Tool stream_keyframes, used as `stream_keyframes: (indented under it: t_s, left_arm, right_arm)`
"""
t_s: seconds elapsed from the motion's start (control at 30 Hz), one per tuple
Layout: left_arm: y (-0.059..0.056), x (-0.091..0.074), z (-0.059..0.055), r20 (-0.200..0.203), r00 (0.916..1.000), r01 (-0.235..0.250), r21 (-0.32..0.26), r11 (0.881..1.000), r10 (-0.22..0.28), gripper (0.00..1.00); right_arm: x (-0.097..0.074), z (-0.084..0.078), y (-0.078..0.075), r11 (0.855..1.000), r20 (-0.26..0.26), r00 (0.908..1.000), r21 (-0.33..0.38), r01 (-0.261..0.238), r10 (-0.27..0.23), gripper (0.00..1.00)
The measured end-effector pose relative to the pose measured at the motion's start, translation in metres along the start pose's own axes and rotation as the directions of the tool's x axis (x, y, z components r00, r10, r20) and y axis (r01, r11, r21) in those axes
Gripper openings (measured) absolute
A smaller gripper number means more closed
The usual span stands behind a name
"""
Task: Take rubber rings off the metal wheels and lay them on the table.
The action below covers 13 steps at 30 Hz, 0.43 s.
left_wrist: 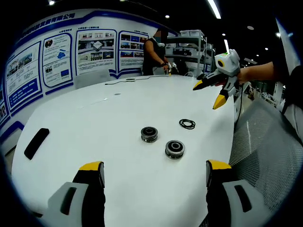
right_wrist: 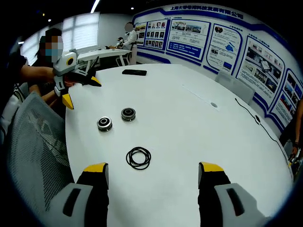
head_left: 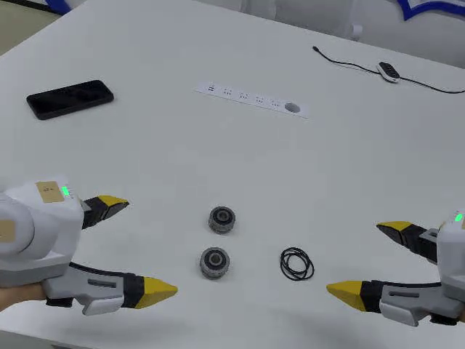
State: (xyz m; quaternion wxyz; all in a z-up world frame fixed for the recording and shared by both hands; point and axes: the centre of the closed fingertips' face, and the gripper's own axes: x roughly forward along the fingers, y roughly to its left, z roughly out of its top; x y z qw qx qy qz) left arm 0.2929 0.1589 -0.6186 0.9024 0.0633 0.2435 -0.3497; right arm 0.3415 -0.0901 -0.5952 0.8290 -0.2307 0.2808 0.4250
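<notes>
Two metal wheels lie flat on the white table (head_left: pixel 218 153): one (head_left: pixel 221 219) farther from me, one (head_left: pixel 215 262) nearer. Black rubber rings (head_left: pixel 296 263) lie in a small pile to the right of the nearer wheel. My left gripper (head_left: pixel 142 247) stands open at the lower left, apart from the wheels, with nothing between its yellow-tipped fingers. At the lower right my right gripper (head_left: pixel 367 262) is open and empty as well. The left gripper view has the wheels (left_wrist: pixel 149 134) (left_wrist: pixel 174 149) and rings (left_wrist: pixel 187 124) ahead; the right gripper view has the rings (right_wrist: pixel 138 157) closest, the wheels (right_wrist: pixel 104 124) (right_wrist: pixel 128 114) beyond.
A black phone (head_left: pixel 70 98) lies at the far left. A white power strip (head_left: pixel 251 99) sits mid-table at the back, and a black cable with a small remote (head_left: pixel 389 71) runs along the far right. A person stands beyond the table's far end (left_wrist: pixel 154 49).
</notes>
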Motion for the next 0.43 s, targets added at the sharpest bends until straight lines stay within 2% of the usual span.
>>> stream_keyframes:
  t_s: [0.27,0.43]
  left_arm:
    - [-0.0044,0.0007,0.0021,-0.004,1.0000,0.007,0.006,1.000,-0.007,0.91]
    - [-0.0068,0.0020,-0.0005,-0.021,0.9997,0.015,0.023,1.000,-0.014,0.91]
  right_arm:
    - [-0.0001,-0.0012,0.0013,1.000,-0.004,1.0000,-0.001,-0.007,0.007,0.79]
    - [0.0020,-0.0040,0.0004,1.000,-0.009,1.0000,0.001,-0.004,0.004,0.79]
